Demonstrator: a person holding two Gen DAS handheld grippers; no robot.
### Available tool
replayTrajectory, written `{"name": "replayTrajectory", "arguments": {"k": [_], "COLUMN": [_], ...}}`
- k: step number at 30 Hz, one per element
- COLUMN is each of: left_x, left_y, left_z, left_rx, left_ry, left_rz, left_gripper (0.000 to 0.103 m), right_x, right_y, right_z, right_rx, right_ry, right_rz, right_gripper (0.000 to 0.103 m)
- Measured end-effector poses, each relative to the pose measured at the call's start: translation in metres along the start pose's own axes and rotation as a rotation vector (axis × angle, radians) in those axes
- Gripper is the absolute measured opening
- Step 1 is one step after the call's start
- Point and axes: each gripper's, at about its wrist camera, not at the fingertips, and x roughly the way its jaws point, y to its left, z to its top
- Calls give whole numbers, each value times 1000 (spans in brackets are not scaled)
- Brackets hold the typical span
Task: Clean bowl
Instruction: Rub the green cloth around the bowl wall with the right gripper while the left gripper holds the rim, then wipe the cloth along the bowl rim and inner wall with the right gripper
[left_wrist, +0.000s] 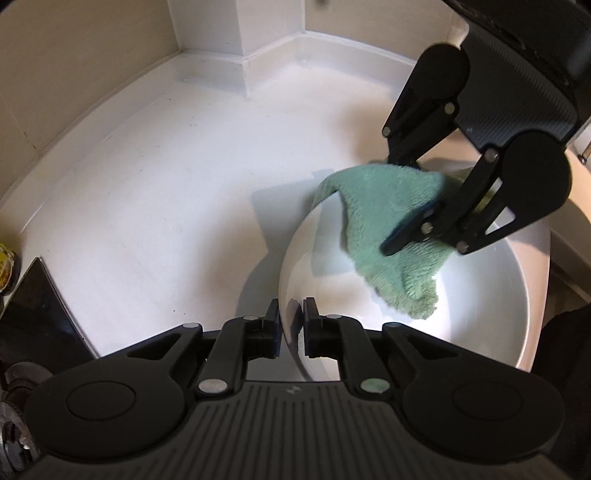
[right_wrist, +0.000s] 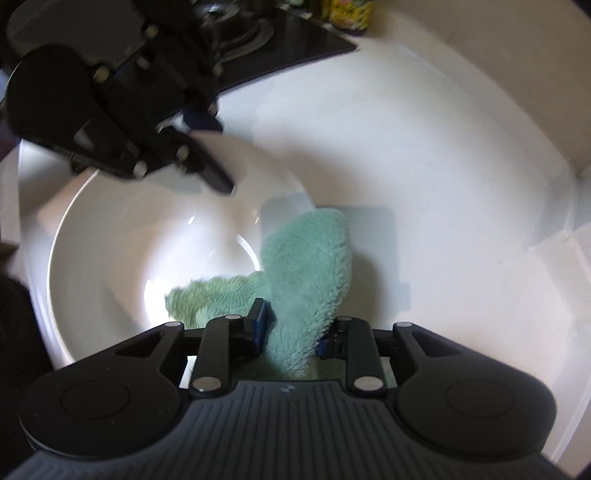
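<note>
In the left wrist view, a white bowl (left_wrist: 480, 295) is seen standing on a white counter (left_wrist: 147, 203) in a corner formed by beige walls. The near rim of the bowl is pinched between the two fingers of the left gripper (left_wrist: 291, 325), one pad lying outside the wall of the bowl and the other inside it. A green fluffy cloth (left_wrist: 384, 229) is draped over the far rim and hangs down into the bowl. The cloth is held by the right gripper (left_wrist: 417, 206), which comes down from the upper right; one of its fingers is seen lying on the cloth, while the other is partly hidden behind it. At the left edge, a black glass panel (left_wrist: 40, 317) and part of a yellow-labelled container (left_wrist: 5, 266) are visible.

In the right wrist view, the same cloth (right_wrist: 306, 280) is seen gripped between the fingers of the right gripper (right_wrist: 293, 332), which stand fairly wide apart with the thick fold of cloth filling the space between the blue pads. One end of the cloth runs up over the rim onto the counter (right_wrist: 443, 184); another part lies inside the bowl (right_wrist: 110, 240) near its bottom. The left gripper (right_wrist: 207, 155) is seen at the upper left, blurred, clamped on the far rim of the bowl. Beyond it, a black stove top (right_wrist: 295, 40) with a burner is visible, and a yellow-labelled container (right_wrist: 349, 14) stands at the top edge.
</note>
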Motion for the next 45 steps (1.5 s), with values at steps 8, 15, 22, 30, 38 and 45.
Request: {"name": "replayTrajectory", "arguments": {"k": [8, 15, 22, 30, 38, 45], "left_x": [5, 7, -6, 1, 2, -2], "left_y": [-6, -3, -19, -24, -21, -34], "left_z": [4, 4, -17, -19, -21, -18], "left_rx": [111, 17, -247, -268, -223, -70], "left_ry": [17, 10, 24, 13, 8, 37], "left_rz": [-18, -11, 136, 175, 160, 167], "left_gripper": [11, 16, 23, 15, 13, 15], "right_x": [3, 8, 3, 2, 3, 1], "right_y": [0, 2, -1, 7, 7, 7], "right_z": [10, 19, 5, 3, 0, 4], "right_rx": [-103, -69, 113, 95, 94, 30], "right_ry": [52, 41, -20, 0, 5, 17], "right_rz": [15, -18, -24, -15, 2, -6], "right_gripper": [24, 26, 23, 23, 23, 24]}}
